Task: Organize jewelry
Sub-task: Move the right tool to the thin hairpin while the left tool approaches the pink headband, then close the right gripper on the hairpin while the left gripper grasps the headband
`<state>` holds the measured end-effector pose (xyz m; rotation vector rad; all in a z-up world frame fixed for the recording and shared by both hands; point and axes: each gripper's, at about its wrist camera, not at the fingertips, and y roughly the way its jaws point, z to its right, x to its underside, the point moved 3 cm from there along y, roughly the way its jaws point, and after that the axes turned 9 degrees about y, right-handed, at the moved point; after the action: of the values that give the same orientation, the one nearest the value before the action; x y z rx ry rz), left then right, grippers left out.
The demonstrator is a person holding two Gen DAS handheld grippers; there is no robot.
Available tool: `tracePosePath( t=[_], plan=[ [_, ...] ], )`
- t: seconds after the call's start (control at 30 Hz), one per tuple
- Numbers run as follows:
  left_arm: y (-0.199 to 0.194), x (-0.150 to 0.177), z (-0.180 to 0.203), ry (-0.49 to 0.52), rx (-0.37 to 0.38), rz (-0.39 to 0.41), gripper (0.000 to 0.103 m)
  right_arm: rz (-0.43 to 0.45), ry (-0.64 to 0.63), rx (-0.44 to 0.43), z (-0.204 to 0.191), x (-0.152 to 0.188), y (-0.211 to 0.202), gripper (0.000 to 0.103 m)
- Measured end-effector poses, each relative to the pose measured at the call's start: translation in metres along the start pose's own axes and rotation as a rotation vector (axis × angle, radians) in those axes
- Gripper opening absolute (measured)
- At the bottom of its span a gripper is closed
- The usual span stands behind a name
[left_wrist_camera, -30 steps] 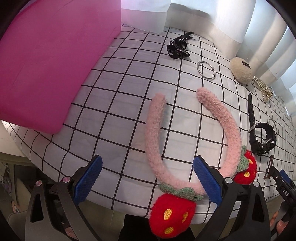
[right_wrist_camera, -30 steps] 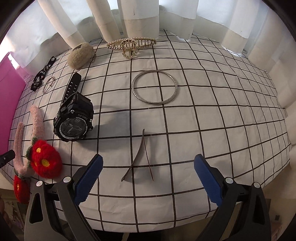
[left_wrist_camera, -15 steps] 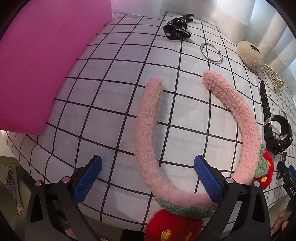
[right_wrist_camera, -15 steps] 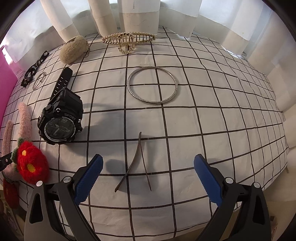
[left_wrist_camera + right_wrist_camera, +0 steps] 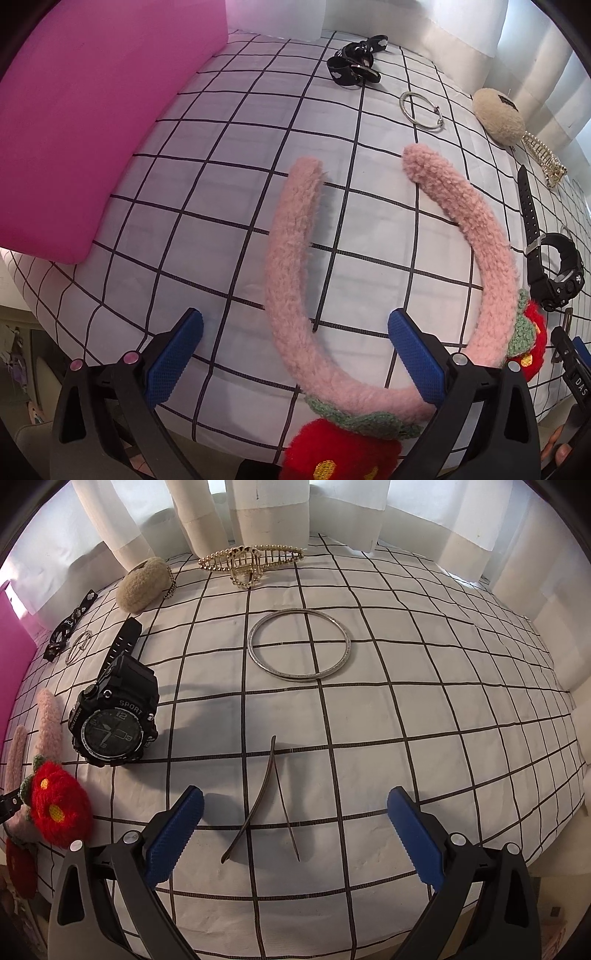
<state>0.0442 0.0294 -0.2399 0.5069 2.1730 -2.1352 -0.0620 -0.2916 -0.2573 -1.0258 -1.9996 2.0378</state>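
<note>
A fluffy pink headband [image 5: 295,258] with red strawberries [image 5: 343,454] lies on the checked cloth [image 5: 229,184]. My left gripper [image 5: 295,354] is open, its blue pads either side of the band's left arm, just above the cloth. My right gripper [image 5: 295,834] is open over a thin brown hair clip [image 5: 266,797]. A black sport watch [image 5: 114,716], a silver bangle [image 5: 299,650], a gold claw clip [image 5: 251,561], a beige fluffy clip [image 5: 144,583], a small silver ring [image 5: 421,107] and a black strap [image 5: 354,62] lie around. The headband also shows in the right wrist view [image 5: 48,716].
A large pink box [image 5: 85,103] stands at the left on the cloth. White curtains [image 5: 273,513] hang behind the table. The cloth's near edge drops off just under both grippers. The watch also shows in the left wrist view [image 5: 554,266].
Both grippers have moved forward and lower over the cloth. The left one now straddles the headband's left arm; the right one has closed in on the brown hair clip.
</note>
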Motion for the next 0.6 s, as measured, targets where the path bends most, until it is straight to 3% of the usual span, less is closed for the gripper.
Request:
tracePosePath(
  t=[0.13,0.23,0.3,0.37,0.4,0.43,0.47,0.5,0.6],
  plan=[
    [-0.004,0.005,0.000,-0.006,0.001,-0.010,0.095,-0.018,-0.015,-0.014,-0.002,0.001,-0.001,0.093],
    [-0.013,0.008,0.008,0.015,0.012,-0.006,0.084,-0.022,-0.030,-0.027,-0.002,0.003,-0.002,0.090],
    [-0.021,0.009,0.019,0.043,0.018,0.005,0.067,-0.008,-0.035,-0.031,-0.002,0.004,-0.006,0.079],
    [-0.025,0.009,0.029,0.070,0.025,0.015,0.054,0.011,-0.045,-0.035,-0.004,0.005,-0.012,0.045],
    [-0.027,0.009,0.033,0.079,0.024,0.018,0.050,0.016,-0.049,-0.034,-0.005,0.003,-0.014,0.035],
    [-0.028,0.009,0.035,0.082,0.031,0.021,0.041,0.017,-0.049,-0.036,-0.005,0.002,-0.015,0.015],
    [-0.029,0.009,0.037,0.087,0.028,0.026,0.024,0.014,-0.044,-0.039,-0.004,0.001,-0.015,0.015],
    [-0.030,0.008,0.039,0.091,0.034,0.027,0.015,0.010,-0.037,-0.051,-0.002,-0.001,-0.015,0.015],
    [-0.030,0.006,0.041,0.078,0.057,0.023,0.009,0.005,-0.019,-0.082,-0.001,-0.004,-0.015,0.013]
  ],
)
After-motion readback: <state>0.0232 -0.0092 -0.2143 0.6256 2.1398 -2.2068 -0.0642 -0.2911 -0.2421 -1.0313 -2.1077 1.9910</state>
